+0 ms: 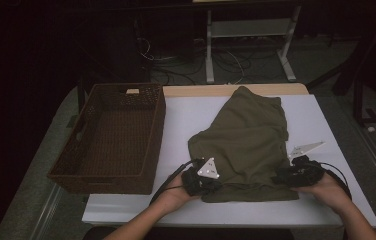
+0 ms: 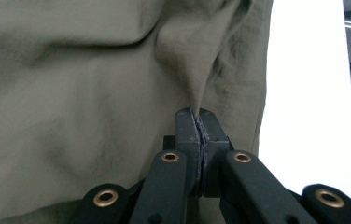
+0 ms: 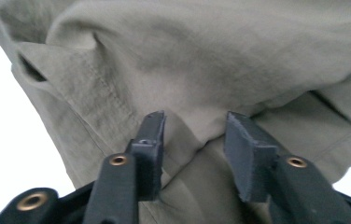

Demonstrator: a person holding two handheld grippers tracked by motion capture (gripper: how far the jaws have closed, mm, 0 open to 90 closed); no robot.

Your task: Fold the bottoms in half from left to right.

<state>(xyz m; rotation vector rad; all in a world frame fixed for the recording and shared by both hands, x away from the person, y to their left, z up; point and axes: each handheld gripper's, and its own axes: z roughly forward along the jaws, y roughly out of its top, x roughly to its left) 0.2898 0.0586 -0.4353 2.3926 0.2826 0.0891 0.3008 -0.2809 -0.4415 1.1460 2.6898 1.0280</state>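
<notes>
1. Both grippers sit at the near edge of the white table [image 1: 306,112] in the high view. The left gripper [image 1: 202,181] rests at the near left corner of an olive-green garment [image 1: 248,137], the right gripper [image 1: 296,175] at its near right corner. A hand holds each one: the left hand [image 1: 175,196] and the right hand [image 1: 326,192] come in from the bottom edge.
2. From the same high view, the garment lies spread across the middle of the table, its far end close to the table's far edge and its near hem between the two grippers. A brown wicker basket [image 1: 88,170] stands on the table's left side, just beside the garment but apart from it. Whether the jaws are open or closed cannot be told from up here.
3. From the left gripper view, the left gripper [image 2: 200,122] has its jaws pressed together on a pinch of the garment [image 2: 80,98]; the cloth rises from between them in a narrow peaked fold. White table [image 2: 304,116] shows to the right of the fabric.
4. From the right gripper view, the right gripper [image 3: 194,130] stands with its jaws apart, a moderate gap between them. A folded, stitched edge of the garment [image 3: 220,60] lies in and beyond that gap; neither jaw visibly clamps it. White table [image 3: 5,140] shows at the left.
</notes>
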